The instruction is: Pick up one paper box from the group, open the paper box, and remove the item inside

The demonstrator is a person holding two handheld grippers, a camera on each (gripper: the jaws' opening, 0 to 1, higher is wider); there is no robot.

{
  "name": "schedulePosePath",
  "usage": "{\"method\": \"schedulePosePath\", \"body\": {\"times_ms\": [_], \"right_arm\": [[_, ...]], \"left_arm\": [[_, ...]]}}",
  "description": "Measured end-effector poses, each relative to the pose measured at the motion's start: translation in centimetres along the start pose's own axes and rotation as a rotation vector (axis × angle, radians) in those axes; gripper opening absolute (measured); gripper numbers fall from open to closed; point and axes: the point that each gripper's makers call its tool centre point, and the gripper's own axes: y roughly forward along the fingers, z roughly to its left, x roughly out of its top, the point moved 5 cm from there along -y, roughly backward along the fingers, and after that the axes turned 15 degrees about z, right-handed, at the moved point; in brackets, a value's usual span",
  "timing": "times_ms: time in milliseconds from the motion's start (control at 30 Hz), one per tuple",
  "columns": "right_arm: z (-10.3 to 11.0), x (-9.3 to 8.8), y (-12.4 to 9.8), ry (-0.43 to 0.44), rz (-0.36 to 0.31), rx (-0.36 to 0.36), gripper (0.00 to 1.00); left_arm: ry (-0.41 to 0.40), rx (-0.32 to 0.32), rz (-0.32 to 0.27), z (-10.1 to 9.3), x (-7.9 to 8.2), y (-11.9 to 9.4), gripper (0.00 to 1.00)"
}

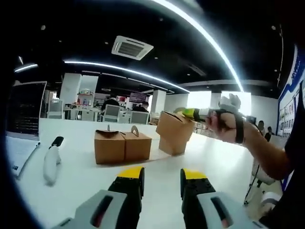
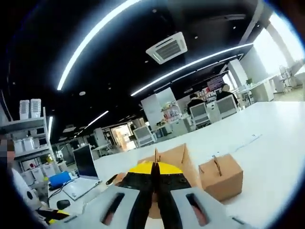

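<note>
Two brown paper boxes (image 1: 123,147) with cut-out handles stand side by side on the white table (image 1: 209,162). A third paper box (image 1: 174,132) hangs tilted just right of them, its top pinched by my right gripper (image 1: 189,113), which a hand brings in from the right. In the right gripper view that box (image 2: 177,157) sits right behind my right gripper (image 2: 154,171), whose yellow-tipped jaws are shut on its top flap. One more box (image 2: 221,177) stands to its right. My left gripper (image 1: 162,179) is open and holds nothing, low over the table short of the boxes.
A white handheld device (image 1: 50,163) with a black tip lies on the table at left, near a dark screen (image 1: 26,109). A laptop (image 2: 85,172) and shelves (image 2: 26,143) stand at the left of the right gripper view. People sit at desks far behind.
</note>
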Motion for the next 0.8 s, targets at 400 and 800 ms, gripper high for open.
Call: {"method": "schedulePosePath", "body": {"times_ms": [400,800], "right_arm": [[-0.1,-1.4,-1.4,-0.042,0.06,0.041,0.03],[1.2,-3.0,-1.8,-0.155,0.166,0.151,0.03]], "left_arm": [[0.011,0.0,0.013,-0.2,0.0,0.3,0.32],[0.025,-0.007,0.017,-0.7,-0.1,0.2,0.32]]}}
